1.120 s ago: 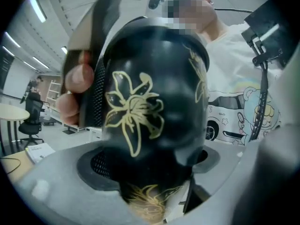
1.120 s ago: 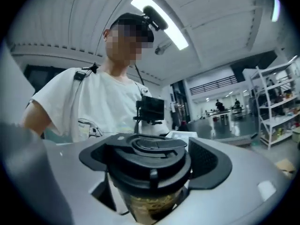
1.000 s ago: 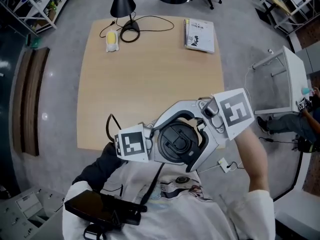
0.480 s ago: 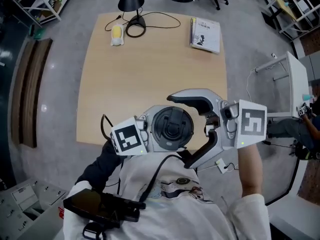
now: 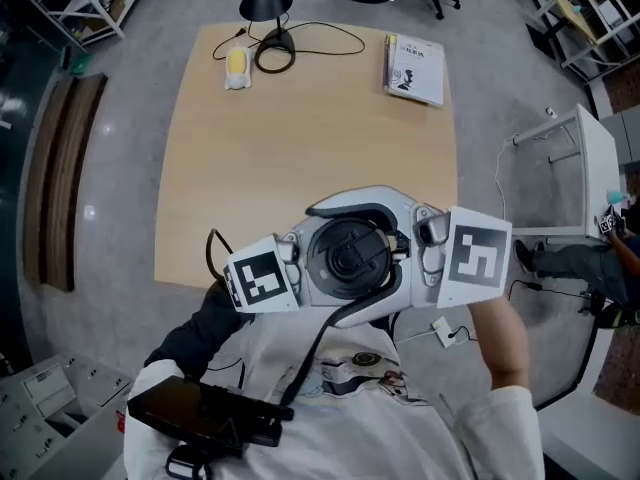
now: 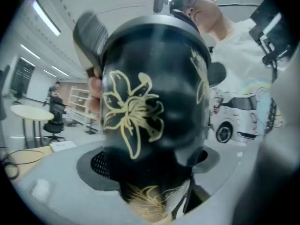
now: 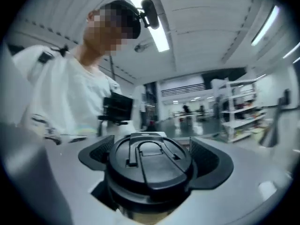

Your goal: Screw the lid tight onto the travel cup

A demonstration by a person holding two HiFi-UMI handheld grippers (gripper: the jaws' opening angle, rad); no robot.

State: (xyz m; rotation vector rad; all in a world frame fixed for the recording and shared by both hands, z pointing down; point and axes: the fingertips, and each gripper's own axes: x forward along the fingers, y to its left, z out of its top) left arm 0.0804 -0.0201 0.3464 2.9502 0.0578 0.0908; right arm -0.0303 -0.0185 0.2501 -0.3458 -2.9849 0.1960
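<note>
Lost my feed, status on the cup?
Left gripper clamping travel cup. Right gripper just closed round the lid. Nothing in the way.

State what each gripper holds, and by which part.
The left gripper grips the cup by its flowered body. The right gripper, whose jaws have just been closing, clasps the lid by its rim.

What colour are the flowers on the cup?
The flowers are gold outlines on the black travel cup; the left gripper view shows them best.
</note>
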